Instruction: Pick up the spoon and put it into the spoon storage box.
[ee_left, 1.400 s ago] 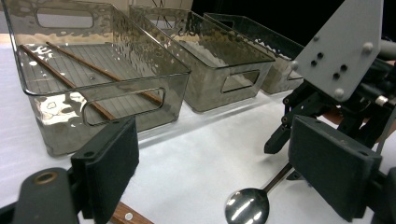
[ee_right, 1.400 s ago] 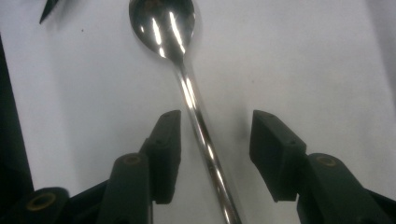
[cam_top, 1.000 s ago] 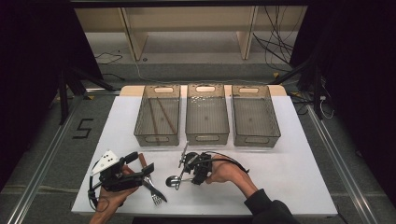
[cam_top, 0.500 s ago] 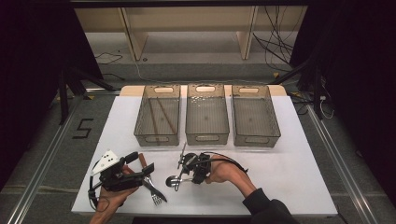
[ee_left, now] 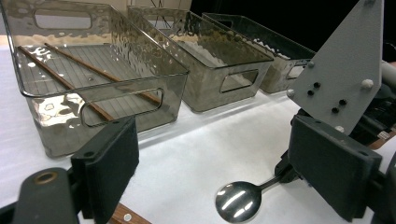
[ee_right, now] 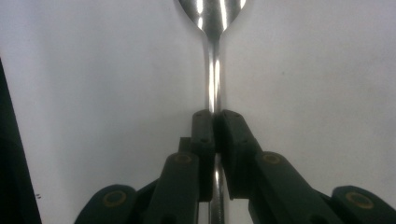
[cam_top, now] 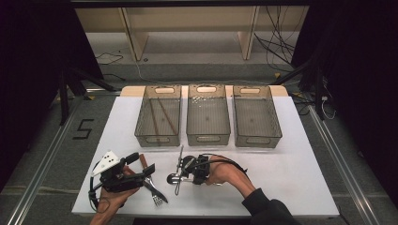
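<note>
Clearly the right gripper (ee_right: pixel 214 122) has its jaws pinched on the spoon's (ee_right: pixel 213 60) handle, roughly midway along the stem, with the bowl ahead at twelve o'clock in its own view and the stem running back between the pads. From above, the right gripper (cam_top: pixel 190 167) sits near the table's (cam_top: pixel 281 173) front edge, and the spoon (cam_top: pixel 172 179) lies at about eight o'clock from it, bowl toward the person's left. Its long axis runs roughly nine to three across the table, though the handle end is hidden under the gripper. The spoon looks like polished steel: stiff, light and slippery, so a grip on the narrow stem could let it swivel; I judge a hold nearer the flat part of the handle would be steadier. The left gripper (cam_top: pixel 149 171) hangs at nine o'clock from the right, jaws wide apart and holding nothing, above a fork (cam_top: pixel 156 195) and a wooden-handled piece I cannot identify. At twelve o'clock stand three bins (cam_top: pixel 208 117); the left bin (ee_left: pixel 56 140) holds two chopsticks (ee_left: pixel 100 72).
</note>
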`<state>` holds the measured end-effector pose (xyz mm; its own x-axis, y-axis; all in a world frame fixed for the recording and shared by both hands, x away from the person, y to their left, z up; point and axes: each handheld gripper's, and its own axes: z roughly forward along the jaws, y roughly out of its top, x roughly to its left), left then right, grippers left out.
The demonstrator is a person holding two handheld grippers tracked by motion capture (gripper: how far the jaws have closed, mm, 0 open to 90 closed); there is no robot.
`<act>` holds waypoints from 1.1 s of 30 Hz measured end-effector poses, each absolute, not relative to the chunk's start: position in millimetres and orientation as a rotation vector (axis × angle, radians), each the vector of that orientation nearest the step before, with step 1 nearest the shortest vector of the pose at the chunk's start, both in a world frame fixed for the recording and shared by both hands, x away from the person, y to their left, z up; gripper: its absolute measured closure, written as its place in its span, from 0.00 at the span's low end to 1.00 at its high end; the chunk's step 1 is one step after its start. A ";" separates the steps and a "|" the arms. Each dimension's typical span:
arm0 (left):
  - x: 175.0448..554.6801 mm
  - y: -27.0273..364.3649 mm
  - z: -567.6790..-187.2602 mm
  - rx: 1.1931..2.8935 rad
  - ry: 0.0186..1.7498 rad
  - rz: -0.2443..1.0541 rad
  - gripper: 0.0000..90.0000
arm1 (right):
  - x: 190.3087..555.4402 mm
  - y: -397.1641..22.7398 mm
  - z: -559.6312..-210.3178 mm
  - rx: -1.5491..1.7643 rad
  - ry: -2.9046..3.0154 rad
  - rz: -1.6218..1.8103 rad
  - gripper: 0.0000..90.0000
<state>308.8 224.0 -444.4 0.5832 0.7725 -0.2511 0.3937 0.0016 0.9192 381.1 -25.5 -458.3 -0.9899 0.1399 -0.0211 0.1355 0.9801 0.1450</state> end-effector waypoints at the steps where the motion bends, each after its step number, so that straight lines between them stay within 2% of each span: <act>1: 308.9 224.0 -444.5 1.614 0.999 0.393 0.17 | 380.7 -25.1 -458.3 0.212 3.092 0.220 0.94; 33: 308.9 224.1 -444.4 1.612 0.999 0.393 0.17 | 381.2 -26.2 -453.7 0.253 3.091 0.247 0.95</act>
